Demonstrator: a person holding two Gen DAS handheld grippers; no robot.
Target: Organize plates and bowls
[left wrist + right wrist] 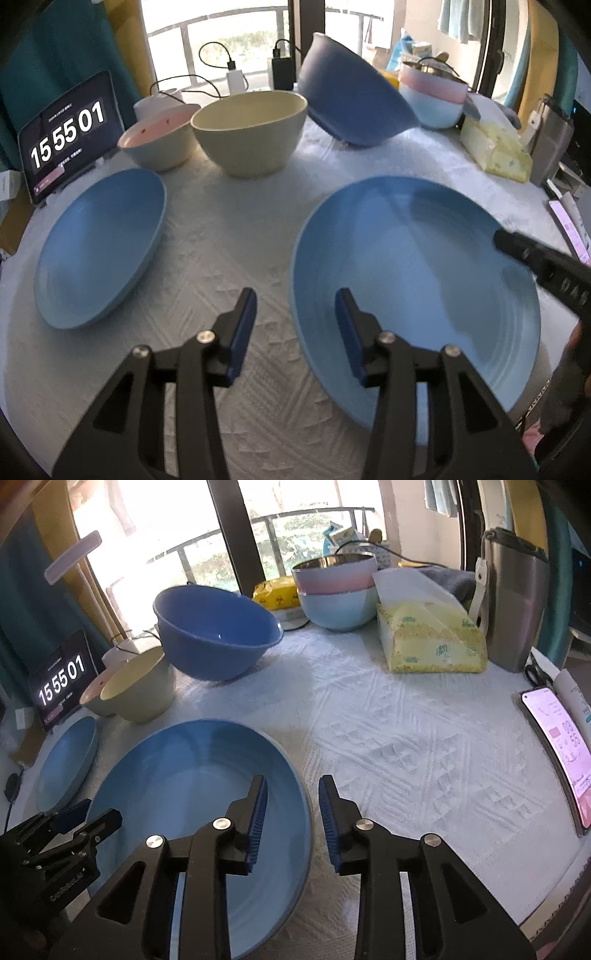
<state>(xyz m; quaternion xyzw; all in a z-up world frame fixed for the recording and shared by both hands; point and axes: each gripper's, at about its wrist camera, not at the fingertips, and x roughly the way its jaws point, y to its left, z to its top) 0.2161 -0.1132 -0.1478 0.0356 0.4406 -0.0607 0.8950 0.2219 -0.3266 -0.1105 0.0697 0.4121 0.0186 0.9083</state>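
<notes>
A large light-blue plate (417,284) (199,805) lies on the white cloth before both grippers. My left gripper (295,325) is open and straddles its left rim; it also shows in the right wrist view (74,818). My right gripper (291,812) is open and straddles the plate's right rim; its finger (532,254) reaches over the plate. A second blue plate (103,247) (68,764) lies at left. Behind stand a pink-lined bowl (159,142), a cream bowl (249,129) (138,683) and a tilted dark-blue bowl (351,99) (216,638).
A tablet clock (68,136) stands at far left. Stacked pink and pale-blue bowls (336,590) sit at the back, a tissue pack (428,638) and grey container (513,602) at right. A phone (561,753) lies by the right table edge. Chargers and cables (236,77) are at the back.
</notes>
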